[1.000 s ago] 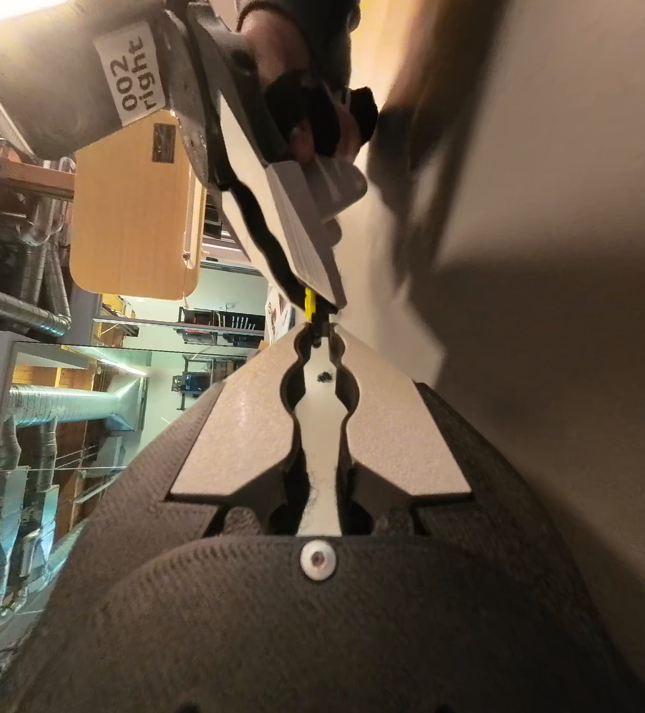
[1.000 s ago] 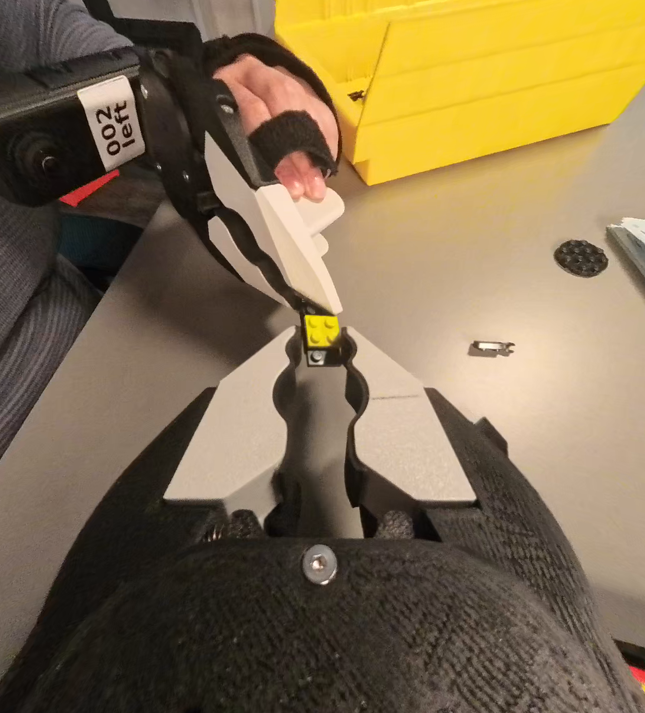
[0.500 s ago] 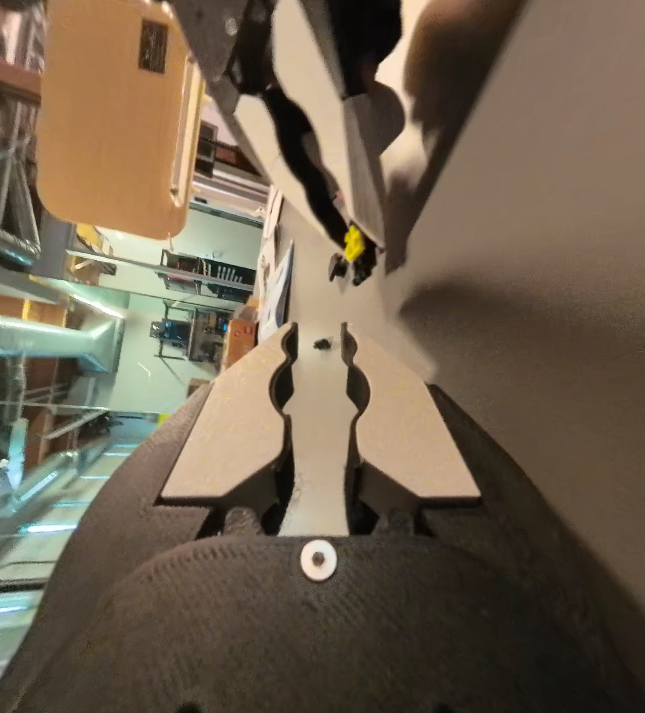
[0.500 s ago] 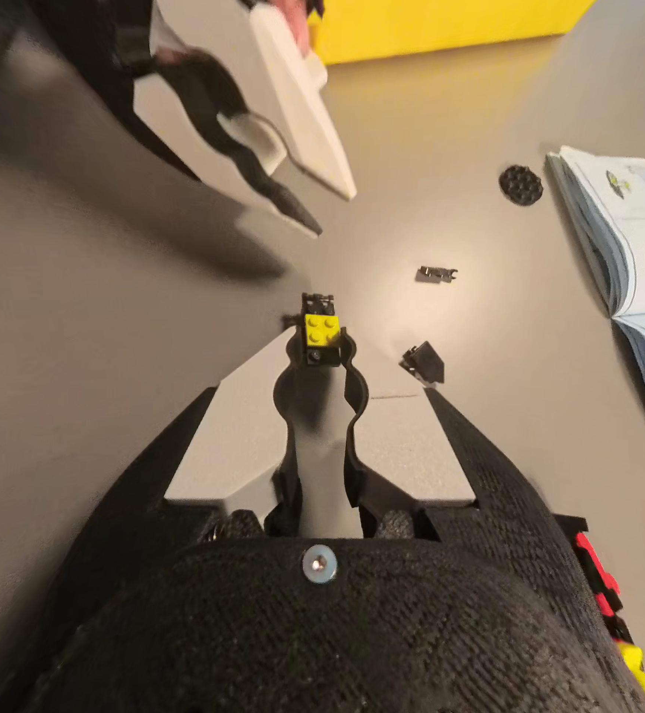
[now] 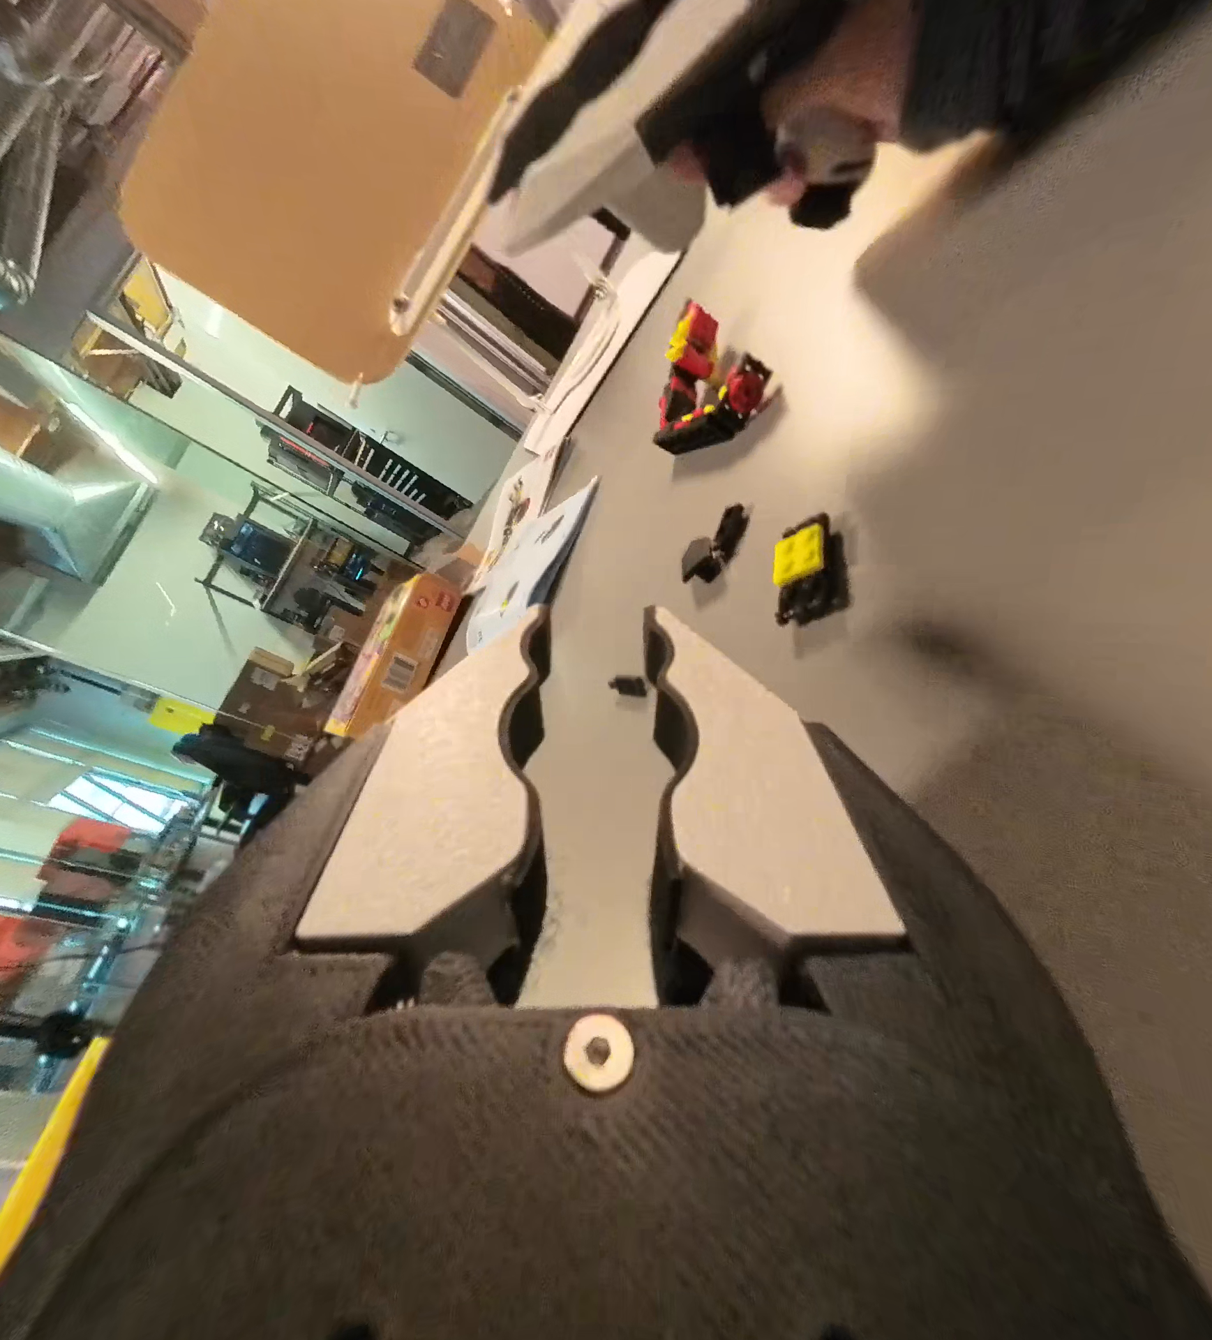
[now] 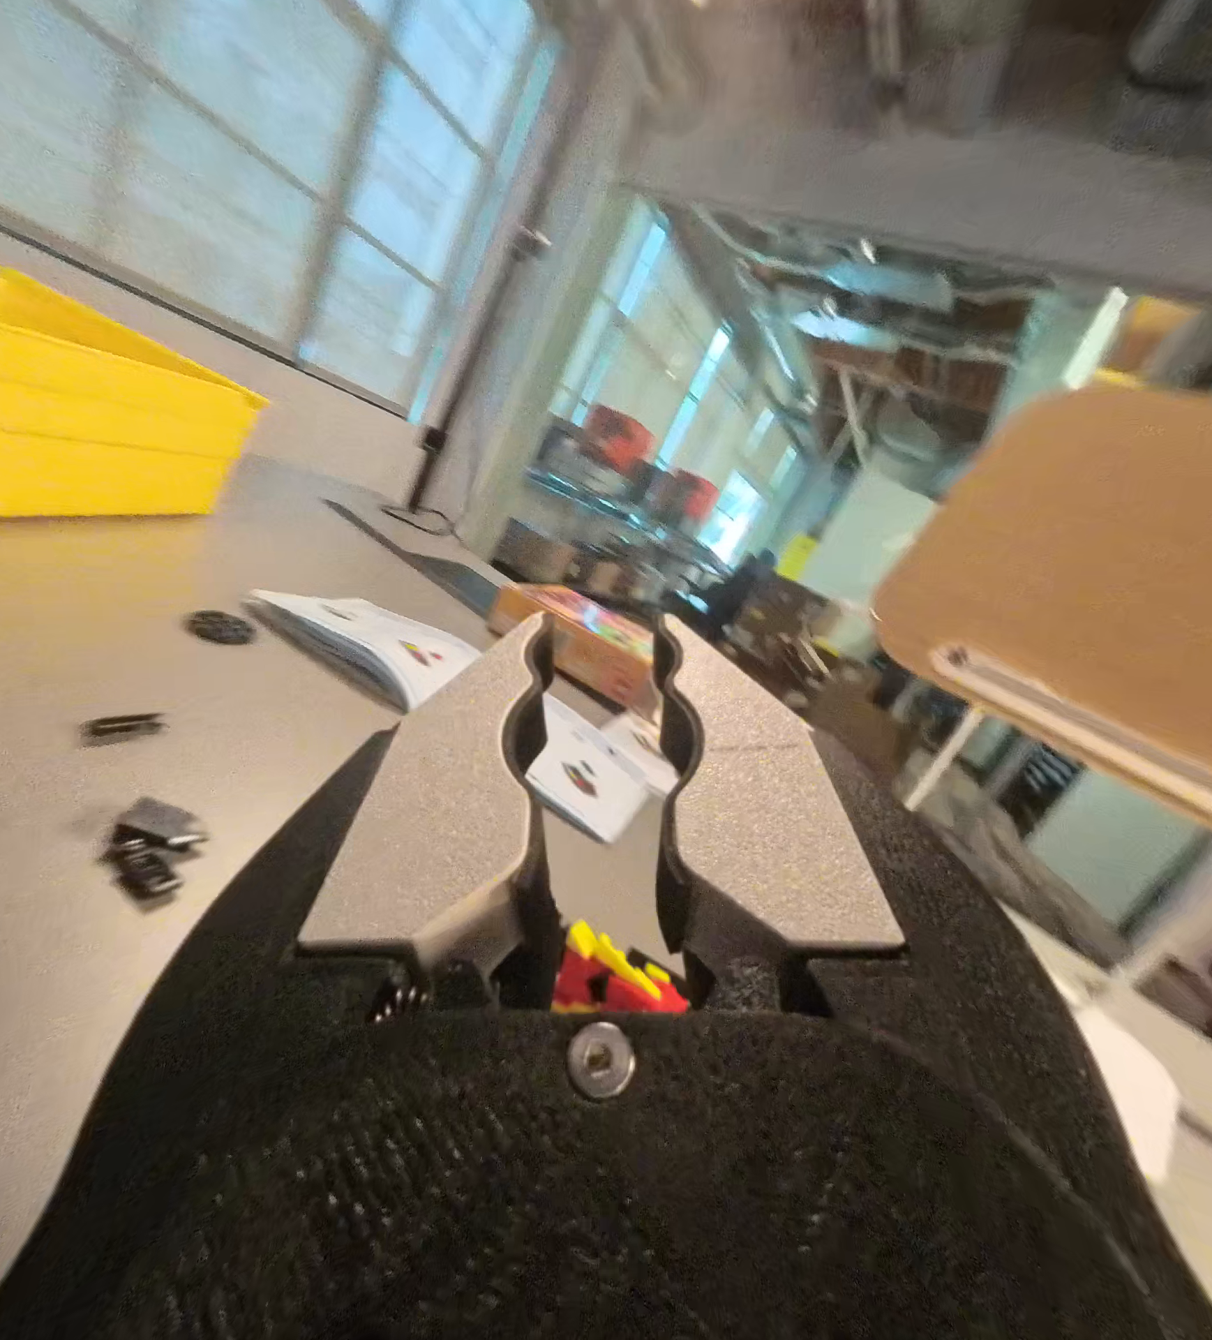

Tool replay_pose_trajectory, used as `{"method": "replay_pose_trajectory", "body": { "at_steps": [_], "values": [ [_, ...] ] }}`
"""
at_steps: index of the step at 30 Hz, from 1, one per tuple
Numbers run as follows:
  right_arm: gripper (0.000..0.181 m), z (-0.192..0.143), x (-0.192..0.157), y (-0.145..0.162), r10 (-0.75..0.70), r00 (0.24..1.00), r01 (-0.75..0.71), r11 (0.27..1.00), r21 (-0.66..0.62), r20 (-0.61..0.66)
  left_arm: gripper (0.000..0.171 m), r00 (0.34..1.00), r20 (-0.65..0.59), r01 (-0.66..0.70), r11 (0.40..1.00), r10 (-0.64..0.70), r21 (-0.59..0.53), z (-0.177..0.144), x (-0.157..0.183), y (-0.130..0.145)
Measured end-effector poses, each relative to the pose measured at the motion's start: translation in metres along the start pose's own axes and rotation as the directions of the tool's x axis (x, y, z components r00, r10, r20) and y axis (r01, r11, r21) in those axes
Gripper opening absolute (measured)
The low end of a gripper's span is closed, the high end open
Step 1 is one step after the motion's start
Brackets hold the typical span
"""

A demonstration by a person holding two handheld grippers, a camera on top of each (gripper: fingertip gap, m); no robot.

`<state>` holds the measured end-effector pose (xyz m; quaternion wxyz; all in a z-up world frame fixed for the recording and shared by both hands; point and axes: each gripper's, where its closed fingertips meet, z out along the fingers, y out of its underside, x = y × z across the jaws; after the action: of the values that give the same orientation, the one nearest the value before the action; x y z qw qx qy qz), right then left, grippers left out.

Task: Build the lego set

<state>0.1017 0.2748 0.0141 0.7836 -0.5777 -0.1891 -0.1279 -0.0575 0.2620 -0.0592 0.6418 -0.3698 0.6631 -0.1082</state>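
Both grippers stood empty over the grey table [image 5: 1023, 507]. The left gripper [image 5: 594, 629], its jaws parted by a clear gap, held nothing; a small black piece [image 5: 627, 684] lay on the table seen between its fingers. The right gripper [image 6: 601, 629], equally agape and bare, pointed up and away across the room, having a second earlier pinched the yellow-and-black sub-assembly [image 5: 809, 567] jointly with the left. That little unit now sat alone on the table, just beyond the left gripper's tips and free of both tools.

Near it lay two loose black pieces [image 5: 715, 544], and farther off the red, yellow and black main model [image 5: 715, 395], which the right wrist view showed only as a sliver low between its own fingers. The instruction booklet [image 6: 371, 645], a round black part [image 6: 220, 627] and a stack of yellow bins [image 6: 81, 435] lay beyond.

The release suggested the two bricks had been pressed together and that step closed; the next move appeared to be fetching another piece, or carrying the unit to the main model.
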Motion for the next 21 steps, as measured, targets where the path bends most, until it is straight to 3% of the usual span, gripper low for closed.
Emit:
{"method": "replay_pose_trajectory", "body": {
  "at_steps": [5, 15, 21],
  "values": [
    [0.026, 0.005, 0.019, 0.02, 0.045, 0.994, -0.052, 0.996, -0.068, -0.097, 0.024, 0.996, 0.088, -0.013, 0.999, 0.016, -0.04, 0.0, -0.012, 0.005],
    [0.023, 0.003, -0.016, 0.005, -0.042, 0.998, 0.043, 0.999, -0.012, 0.048, 0.024, 0.991, 0.128, 0.051, 0.994, -0.038, -0.1, 0.005, -0.022, 0.019],
    [0.022, 0.003, -0.007, 0.008, -0.032, 0.999, 0.032, 0.999, -0.031, 0.004, 0.023, 0.988, 0.154, 0.026, 0.995, -0.011, -0.095, 0.003, -0.025, 0.016]
  ]
}}
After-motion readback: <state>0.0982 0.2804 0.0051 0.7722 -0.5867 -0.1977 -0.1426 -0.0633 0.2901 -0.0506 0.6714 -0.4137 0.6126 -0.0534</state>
